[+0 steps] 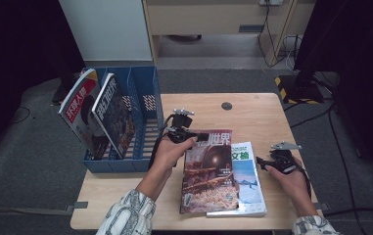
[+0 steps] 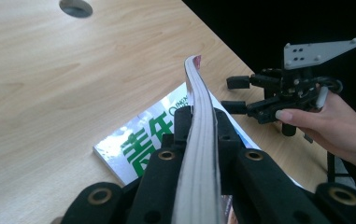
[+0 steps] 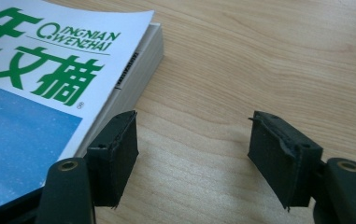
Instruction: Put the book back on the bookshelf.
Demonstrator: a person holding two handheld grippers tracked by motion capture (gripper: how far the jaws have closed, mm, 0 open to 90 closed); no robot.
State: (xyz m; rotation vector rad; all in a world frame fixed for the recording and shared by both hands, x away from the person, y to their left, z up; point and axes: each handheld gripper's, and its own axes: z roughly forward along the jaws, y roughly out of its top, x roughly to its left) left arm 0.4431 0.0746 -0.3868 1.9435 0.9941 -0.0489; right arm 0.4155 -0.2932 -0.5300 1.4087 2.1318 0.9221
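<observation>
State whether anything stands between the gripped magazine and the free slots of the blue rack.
Nothing visible does. The left hand-held gripper clamps the brown magazine at its top edge; only bare table separates it from the blue rack, whose right-hand slots stand empty.

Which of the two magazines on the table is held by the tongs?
The brown-covered magazine: the left tongs clamp its top edge. The white-and-blue magazine under it lies flat, ungripped.

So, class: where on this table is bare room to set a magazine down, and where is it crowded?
Free: the far strip of table beyond the red magazine, around the round hole, and the near left corner below the blue rack. Crowded: the middle, with both magazines and hands.
</observation>
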